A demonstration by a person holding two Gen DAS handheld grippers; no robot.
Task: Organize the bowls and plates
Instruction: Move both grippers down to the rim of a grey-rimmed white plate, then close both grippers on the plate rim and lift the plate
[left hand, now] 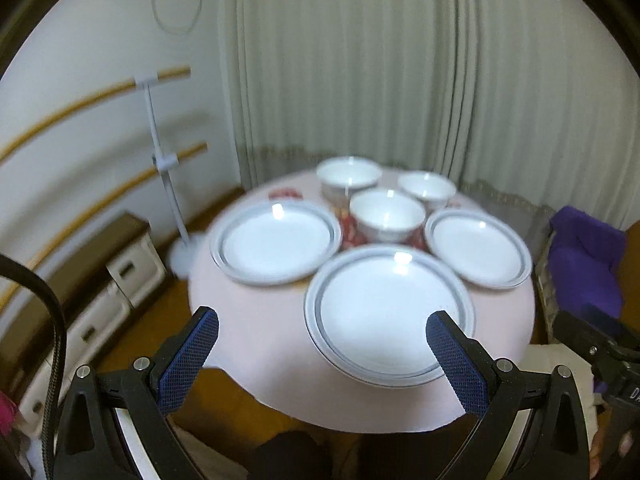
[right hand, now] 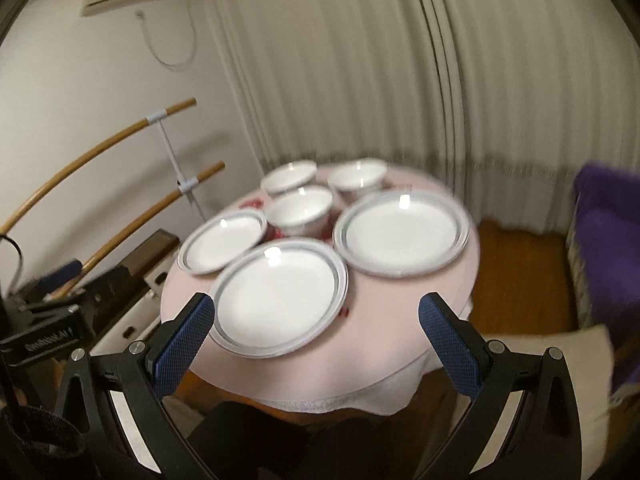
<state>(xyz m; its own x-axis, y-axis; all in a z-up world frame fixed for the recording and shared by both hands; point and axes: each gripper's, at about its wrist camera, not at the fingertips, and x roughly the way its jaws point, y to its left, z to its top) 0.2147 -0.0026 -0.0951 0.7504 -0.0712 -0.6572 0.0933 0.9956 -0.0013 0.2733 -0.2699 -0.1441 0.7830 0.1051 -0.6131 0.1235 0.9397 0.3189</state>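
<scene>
Three white plates with grey rims lie on a round table under a pink cloth [left hand: 248,344]: a near plate [left hand: 388,312], a left plate [left hand: 276,242] and a right plate [left hand: 478,252]. Behind them stand three white bowls, the middle bowl [left hand: 387,216], the far left bowl [left hand: 349,176] and the far right bowl [left hand: 427,189]. My left gripper [left hand: 322,330] hangs open above the table's near edge, holding nothing. In the right wrist view the same plates [right hand: 280,296] [right hand: 402,232] [right hand: 222,244] and bowls [right hand: 300,210] show. My right gripper [right hand: 316,316] is open and empty too.
A pale curtain [left hand: 360,60] hangs behind the table. A white stand with wooden rails [left hand: 164,160] and a low drawer unit [left hand: 120,276] are at the left. A purple cloth [right hand: 608,248] lies at the right. The wooden floor [right hand: 520,276] shows around the table.
</scene>
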